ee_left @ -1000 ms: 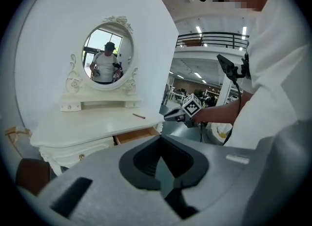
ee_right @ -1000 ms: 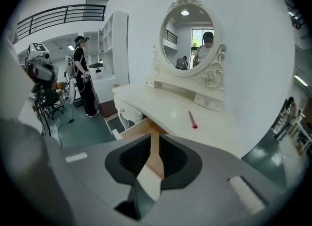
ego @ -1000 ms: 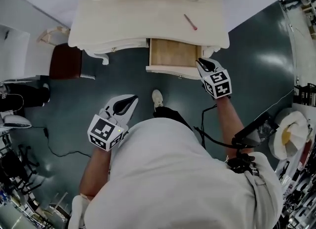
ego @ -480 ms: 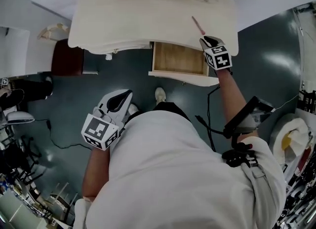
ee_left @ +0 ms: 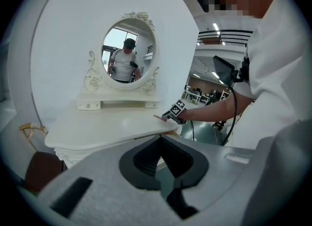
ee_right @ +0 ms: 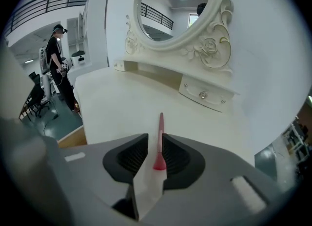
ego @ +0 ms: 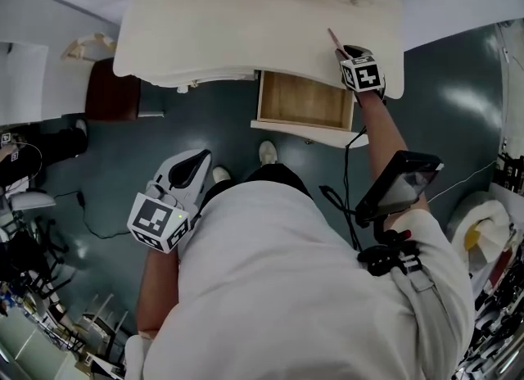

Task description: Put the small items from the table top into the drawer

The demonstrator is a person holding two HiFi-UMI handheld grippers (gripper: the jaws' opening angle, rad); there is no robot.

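A thin red stick lies on the white dressing table, near its right front edge. My right gripper is over it. In the right gripper view the red stick runs up the narrow gap between the jaws, and the right gripper is open around it. Below the table top, the wooden drawer stands pulled out with a bare bottom. My left gripper hangs low over the floor at the left; the left gripper is shut and holds nothing. It looks at the table from the side.
An oval mirror with a shelf of small drawers stands at the table's back. A dark red stool sits left of the table. Cables trail on the floor. Another person stands far left.
My right gripper has risen from beside the open drawer onto the table top and reached the red stick, which now sits between its jaws. The left gripper has drifted slightly left and down.
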